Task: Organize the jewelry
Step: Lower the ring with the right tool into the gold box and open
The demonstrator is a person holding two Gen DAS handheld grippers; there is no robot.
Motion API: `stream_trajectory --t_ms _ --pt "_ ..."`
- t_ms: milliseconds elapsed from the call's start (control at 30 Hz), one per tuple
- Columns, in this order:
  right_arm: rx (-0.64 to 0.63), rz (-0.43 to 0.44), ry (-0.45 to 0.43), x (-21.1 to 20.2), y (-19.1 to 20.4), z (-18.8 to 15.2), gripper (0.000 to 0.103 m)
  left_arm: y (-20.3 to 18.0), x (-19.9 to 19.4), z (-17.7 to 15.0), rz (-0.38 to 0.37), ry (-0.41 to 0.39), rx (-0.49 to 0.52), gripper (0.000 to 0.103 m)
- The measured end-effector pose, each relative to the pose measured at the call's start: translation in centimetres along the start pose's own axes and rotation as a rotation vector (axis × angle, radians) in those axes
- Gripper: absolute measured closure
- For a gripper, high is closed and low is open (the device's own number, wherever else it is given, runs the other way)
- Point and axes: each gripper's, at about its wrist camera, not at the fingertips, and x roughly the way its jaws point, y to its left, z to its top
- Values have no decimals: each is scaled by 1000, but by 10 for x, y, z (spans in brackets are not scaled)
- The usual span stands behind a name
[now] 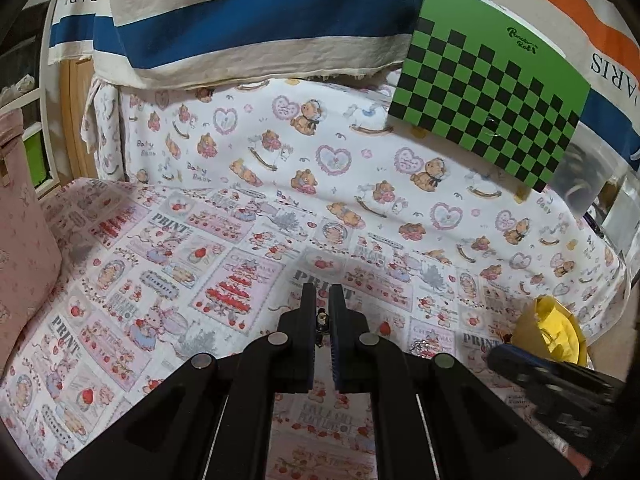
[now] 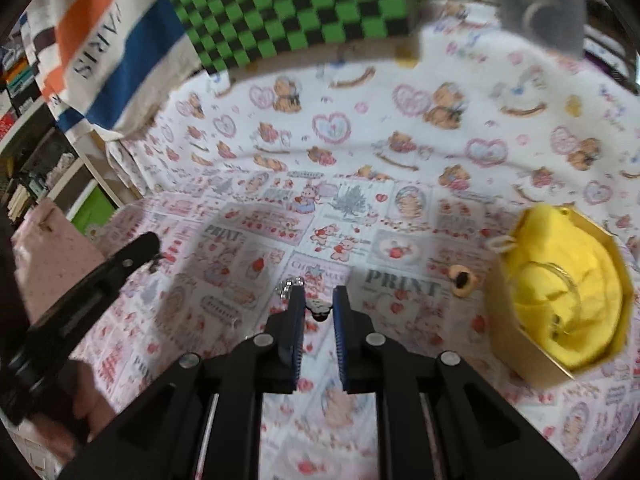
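In the left wrist view my left gripper (image 1: 322, 294) is shut on a small dark and gold earring (image 1: 321, 322) that hangs between its pads above the printed cloth. A silver piece (image 1: 420, 347) lies on the cloth to its right. In the right wrist view my right gripper (image 2: 318, 294) is open, its fingertips around a small white and black flower-shaped piece (image 2: 320, 309) on the cloth. A silver chain (image 2: 289, 285) lies by its left fingertip. An orange ring-shaped piece (image 2: 463, 279) lies to the right. A gold box with yellow lining (image 2: 560, 292) holds thin jewelry.
A green and black checkered box (image 1: 492, 88) leans at the back. A striped PARIS cloth (image 1: 248, 24) hangs behind. A pink cushion (image 1: 22, 232) sits at the left edge. The gold box also shows at the right (image 1: 550, 332). The left gripper shows in the right wrist view (image 2: 92, 284).
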Motion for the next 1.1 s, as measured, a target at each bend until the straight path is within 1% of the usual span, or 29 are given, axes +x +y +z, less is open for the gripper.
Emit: stream_trajectory --t_ms 67,133,267,367,433,533,567,633,667,733,833,933,1033,1100 --pt "6 10 -19 -14 -4 -3 90 -1 -1 0 0 -7 8 98" --pt "-1 -1 -53 -33 -6 -10 90 -3 -4 -1 -2 -17 16 98" --pt "-45 -39 -122 -56 -1 -22 90 -8 -12 -3 -66 -24 8 98" --pt "-33 -61 -177 -73 -11 -27 90 -21 -22 -7 -67 -59 61 98" --pt "-31 -77 -224 -82 -18 -28 90 -31 -28 -9 -89 -85 104 98" --pt "-27 -100 -268 -89 -29 -28 90 -37 -32 -12 -100 -109 125 98" --pt "-27 -117 -282 -90 -31 -27 90 -38 -33 -13 -104 -115 130 98" --pt "-48 -218 -343 -94 -34 -29 90 -42 -35 -14 -109 -129 140 98" --pt "-63 -252 -361 -95 -33 -30 90 -43 -35 -15 -109 -132 143 98" --pt "-81 -272 -389 -96 -36 -31 90 -44 -31 -16 -91 -127 144 98" --pt "-81 -284 -417 -95 -47 -31 90 -47 -26 -18 -70 -113 163 98" --pt "-67 -272 -414 -94 -58 -28 90 -46 -27 -17 -53 -126 169 98" --pt "-35 -287 -384 -90 -72 -25 90 -41 -29 -15 -59 -127 149 98" --pt "-2 -263 -355 -86 -85 -23 90 -39 -29 -15 -60 -129 143 98"
